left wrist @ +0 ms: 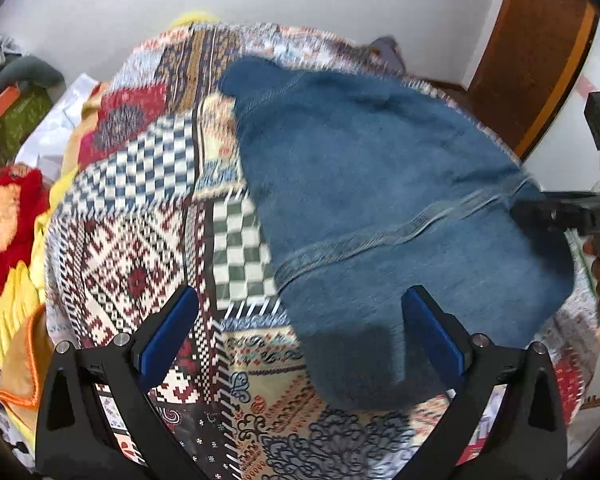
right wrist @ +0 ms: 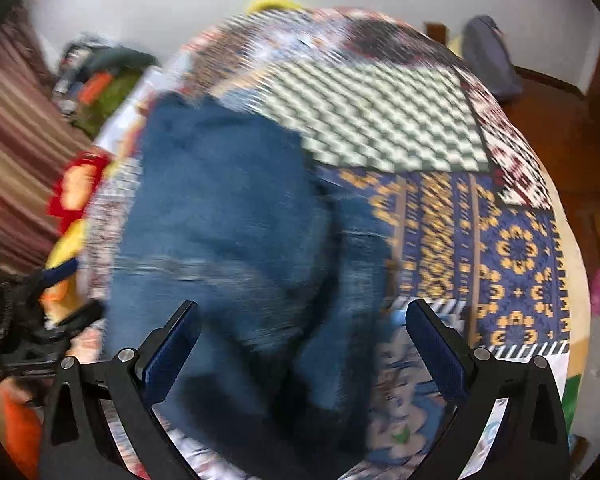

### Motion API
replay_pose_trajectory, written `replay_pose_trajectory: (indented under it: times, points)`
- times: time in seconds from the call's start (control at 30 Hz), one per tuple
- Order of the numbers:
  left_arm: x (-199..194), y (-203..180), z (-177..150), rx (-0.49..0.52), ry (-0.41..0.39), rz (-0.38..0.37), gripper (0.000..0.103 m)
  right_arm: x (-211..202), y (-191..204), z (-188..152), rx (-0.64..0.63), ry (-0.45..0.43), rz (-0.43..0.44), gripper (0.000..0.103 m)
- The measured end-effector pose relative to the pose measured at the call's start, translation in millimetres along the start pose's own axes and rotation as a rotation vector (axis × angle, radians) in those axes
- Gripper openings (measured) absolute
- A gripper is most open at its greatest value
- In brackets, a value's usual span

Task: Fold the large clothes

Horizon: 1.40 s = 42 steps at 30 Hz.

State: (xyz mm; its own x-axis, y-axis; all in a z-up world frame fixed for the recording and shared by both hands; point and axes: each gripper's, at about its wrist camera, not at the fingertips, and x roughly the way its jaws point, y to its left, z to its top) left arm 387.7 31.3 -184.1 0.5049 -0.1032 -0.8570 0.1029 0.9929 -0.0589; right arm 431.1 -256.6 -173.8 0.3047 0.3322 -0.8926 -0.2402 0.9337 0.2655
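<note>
I see the blue jeans (left wrist: pixel 380 184) spread on the patchwork bedspread (left wrist: pixel 140 208) (blurry). My left gripper (left wrist: pixel 300 332) and right gripper (right wrist: pixel 302 340) hang wide open above them, empty.

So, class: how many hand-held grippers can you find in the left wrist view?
2: the left hand-held gripper at the bottom, fingers spread, and the right hand-held gripper at the right edge over the blue garment.
</note>
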Motion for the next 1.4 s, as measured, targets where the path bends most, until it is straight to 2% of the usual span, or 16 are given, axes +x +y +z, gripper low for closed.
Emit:
replay_pose_trajectory:
  times: [0.1,0.13,0.17,0.3,0.43,0.5,0.57,0.63,0.73,0.83,0.9,1.0,1.13,1.2,1.3,1.4]
  points:
    - [8,16,-8,-0.04,0.015,-0.037,0.103,15,-35,-1,0.085,0.04,0.127,0.102]
    - [8,23,-10,-0.057,0.02,-0.058,0.103,15,-44,-2,0.117,0.042,0.154,0.102]
    - [8,28,-11,-0.067,0.025,-0.061,0.103,11,-52,-4,0.145,0.031,0.146,0.102]
    - [1,47,-2,-0.08,0.013,0.028,0.103,-11,-47,-2,0.089,-0.03,0.063,0.102]
    - [-5,61,16,-0.114,-0.028,0.033,0.103,-38,-11,6,-0.097,-0.135,-0.123,0.102]
    - [-5,63,26,-0.128,-0.046,0.01,0.103,-46,-3,16,-0.136,-0.173,-0.137,0.102]
    - [-2,59,41,-0.134,-0.056,-0.018,0.103,-51,4,31,-0.138,-0.182,-0.087,0.102]
    - [4,51,54,-0.117,-0.061,-0.035,0.103,-46,7,48,-0.104,-0.153,0.002,0.102]
    - [19,36,71,-0.078,-0.052,-0.046,0.103,-20,7,70,-0.032,-0.061,0.112,0.102]
    - [36,21,82,-0.046,-0.025,-0.058,0.103,16,-1,83,0.044,0.044,0.174,0.102]
    - [48,19,87,-0.038,-0.014,-0.052,0.103,37,-6,85,0.078,0.098,0.178,0.102]
    - [61,26,93,-0.049,-0.021,-0.008,0.103,58,-27,85,0.117,0.134,0.13,0.102]
    - [56,50,97,-0.096,-0.063,0.131,0.103,53,-60,81,0.193,0.122,0.167,0.102]
    - [48,64,96,-0.127,-0.075,0.157,0.103,42,-69,78,0.211,0.102,0.171,0.102]
    - [35,75,88,-0.159,-0.075,0.117,0.103,21,-73,74,0.192,0.053,0.145,0.102]
    - [24,73,75,-0.153,-0.057,0.039,0.103,1,-66,66,0.152,0.024,0.169,0.102]
